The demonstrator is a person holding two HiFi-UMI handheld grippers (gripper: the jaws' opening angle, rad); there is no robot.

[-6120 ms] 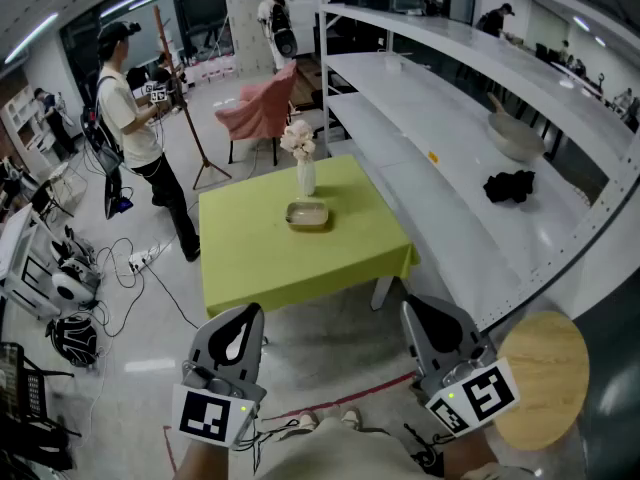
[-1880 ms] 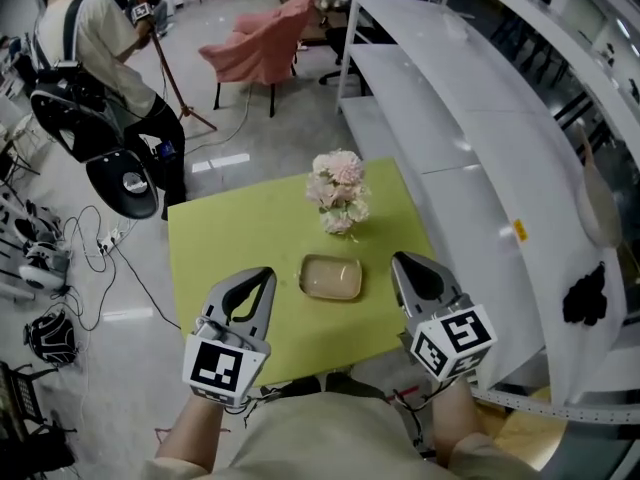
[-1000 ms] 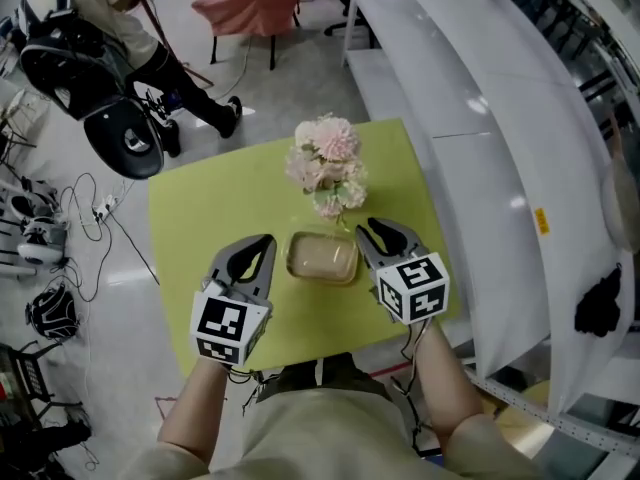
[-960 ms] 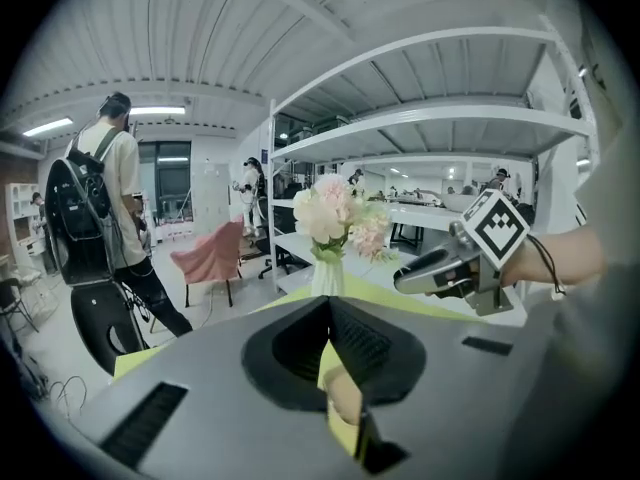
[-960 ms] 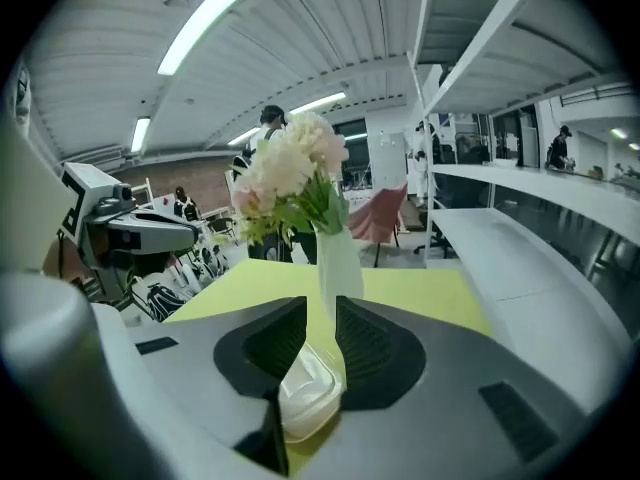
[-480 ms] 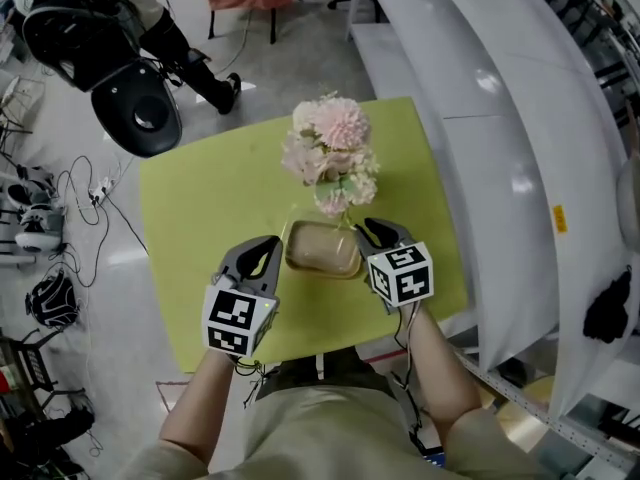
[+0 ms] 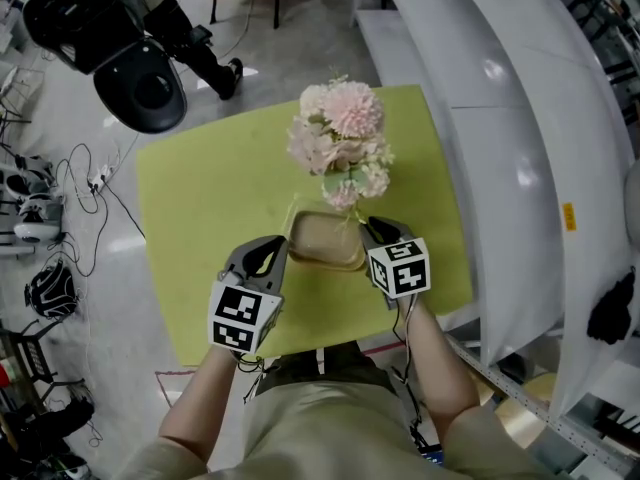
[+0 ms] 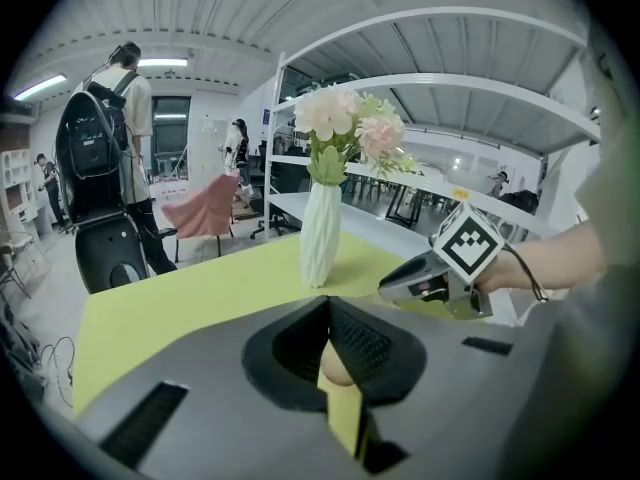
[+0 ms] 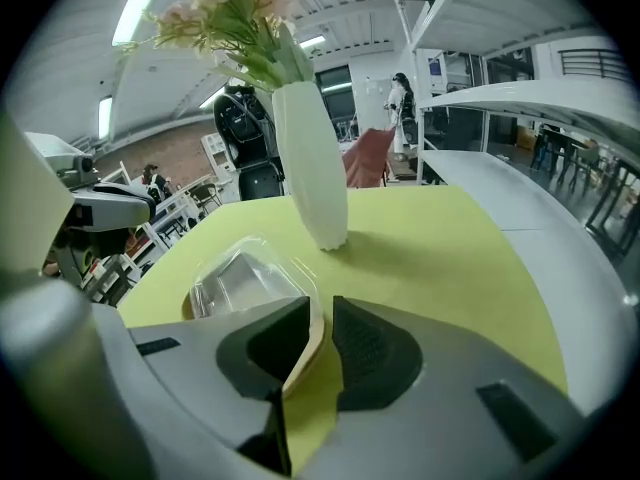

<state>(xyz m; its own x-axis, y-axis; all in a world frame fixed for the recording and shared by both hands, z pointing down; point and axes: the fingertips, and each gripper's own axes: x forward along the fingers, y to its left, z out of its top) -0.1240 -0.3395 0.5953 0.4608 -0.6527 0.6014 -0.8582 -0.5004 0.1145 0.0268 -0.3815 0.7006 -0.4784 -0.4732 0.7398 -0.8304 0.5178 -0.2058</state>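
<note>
Reaching forward from the wearer's forearms at the bottom of the head view, the left gripper (image 7: 268,246) and the right gripper (image 7: 374,230) had closed in on the two short ends of a shallow container (image 7: 322,240), tan below with a clear lid. It lay near the front edge of a table (image 7: 200,198) covered in yellow-green cloth. A second earlier both tools had hung a little back from it; now their tips met its sides, so it looked bracketed between them rather than merely approached. The left gripper's jaws stood only a narrow slit apart, with the container's rounded tan end showing at the far end of that slit and nothing clamped. The right gripper's jaws were likewise slightly parted, with the container's thin rim running into the gap along one jaw and cloth visible beside it, so no firm hold appeared. Just behind the container stood a white vase of pink and cream flowers (image 7: 345,133). Farther off, white shelving (image 7: 500,118) ran along the right, and a dark backpack (image 7: 90,13) on a person's back showed beyond the table's far left corner
</note>
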